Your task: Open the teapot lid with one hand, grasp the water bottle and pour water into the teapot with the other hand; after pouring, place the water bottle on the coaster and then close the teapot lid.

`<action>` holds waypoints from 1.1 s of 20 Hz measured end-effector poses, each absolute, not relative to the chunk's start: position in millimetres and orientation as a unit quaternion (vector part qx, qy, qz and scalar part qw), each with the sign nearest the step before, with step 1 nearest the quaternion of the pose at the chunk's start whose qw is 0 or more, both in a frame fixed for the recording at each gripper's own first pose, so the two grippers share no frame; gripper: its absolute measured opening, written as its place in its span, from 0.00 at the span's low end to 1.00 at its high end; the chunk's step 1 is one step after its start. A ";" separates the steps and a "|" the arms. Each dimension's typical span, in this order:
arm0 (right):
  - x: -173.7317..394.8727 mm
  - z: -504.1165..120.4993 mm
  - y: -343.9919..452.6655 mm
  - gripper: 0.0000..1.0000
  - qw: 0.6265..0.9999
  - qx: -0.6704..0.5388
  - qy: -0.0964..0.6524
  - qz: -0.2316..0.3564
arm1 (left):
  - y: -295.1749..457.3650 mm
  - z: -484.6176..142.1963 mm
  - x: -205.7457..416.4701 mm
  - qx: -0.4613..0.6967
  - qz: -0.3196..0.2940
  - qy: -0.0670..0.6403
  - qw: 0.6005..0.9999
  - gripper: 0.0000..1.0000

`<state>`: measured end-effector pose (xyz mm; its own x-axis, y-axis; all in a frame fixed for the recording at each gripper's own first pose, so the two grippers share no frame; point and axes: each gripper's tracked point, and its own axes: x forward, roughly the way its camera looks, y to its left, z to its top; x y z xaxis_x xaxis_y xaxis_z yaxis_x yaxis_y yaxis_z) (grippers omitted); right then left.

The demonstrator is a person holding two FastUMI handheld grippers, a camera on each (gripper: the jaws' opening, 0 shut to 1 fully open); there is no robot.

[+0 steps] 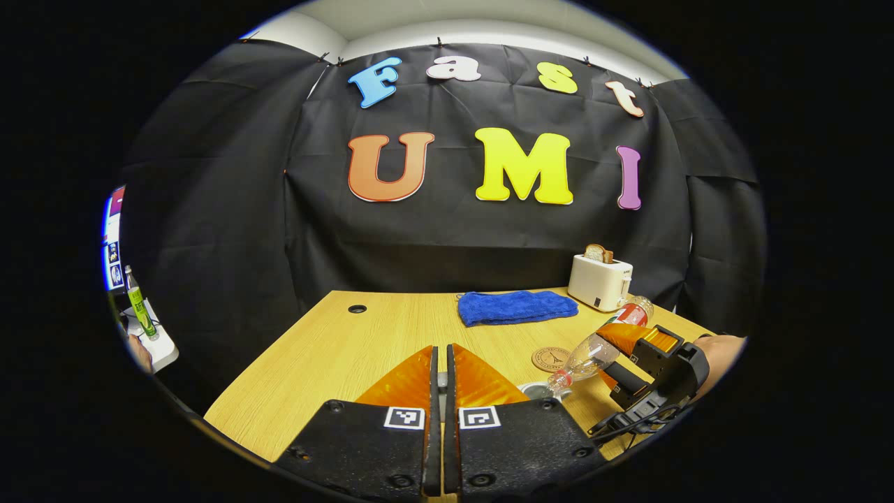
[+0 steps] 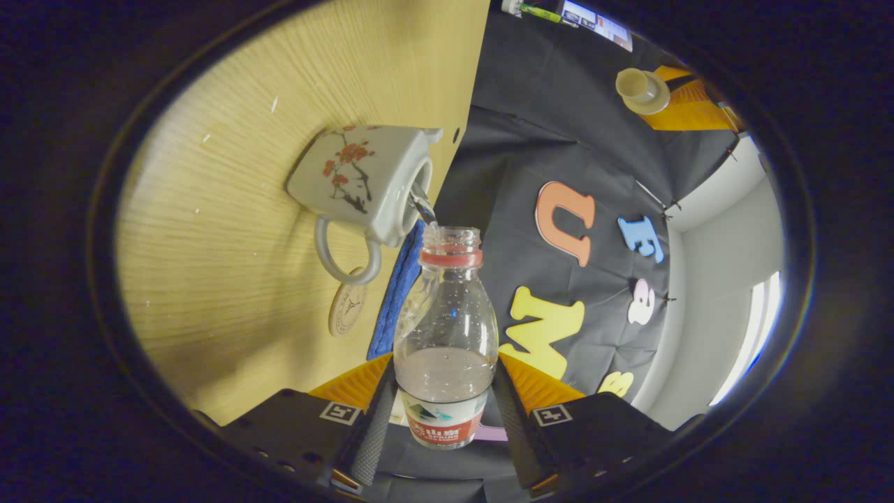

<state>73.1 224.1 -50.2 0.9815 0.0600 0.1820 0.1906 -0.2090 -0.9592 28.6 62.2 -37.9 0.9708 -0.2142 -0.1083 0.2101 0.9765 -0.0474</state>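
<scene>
One table [image 1: 335, 349], bare along its left edge. Left gripper [image 1: 438, 370]: fingers nearly together on the teapot lid [image 2: 641, 91], raised well clear of the pot. Centre-right: one blue towel [image 1: 517, 307], one coaster [image 1: 550, 358], one toaster [image 1: 599, 281] at the back edge. One teapot [image 2: 363, 185] stands open just beside the coaster. Right gripper [image 2: 441, 398]: fingers clamp one water bottle [image 2: 445, 335], tilted, with its mouth at the teapot opening and water running in.

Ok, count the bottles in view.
2. The water bottle, tilted in the right gripper over the teapot; a green-labelled bottle on a side desk. Others may be hidden.
</scene>
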 end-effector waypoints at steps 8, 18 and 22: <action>73.0 -41.3 226.8 0.75 0.575 -0.809 -0.103 -0.064 | 60.6 -41.4 30.6 -0.001 -0.101 0.061 0.993 0.04; 66.5 -8.0 235.2 0.74 0.511 -0.839 -0.157 -0.099 | 53.9 -42.0 29.2 0.008 -0.106 0.064 0.992 0.04; 61.1 3.8 243.1 0.75 0.492 -0.845 -0.177 -0.112 | 55.8 -43.5 29.0 0.007 -0.105 0.065 0.992 0.04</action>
<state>61.1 243.1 3.8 0.9121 0.1895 0.3636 0.4097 -0.4525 -0.7921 29.0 55.8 -43.5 0.9696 -0.2073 -0.1304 0.2092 0.9779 0.0008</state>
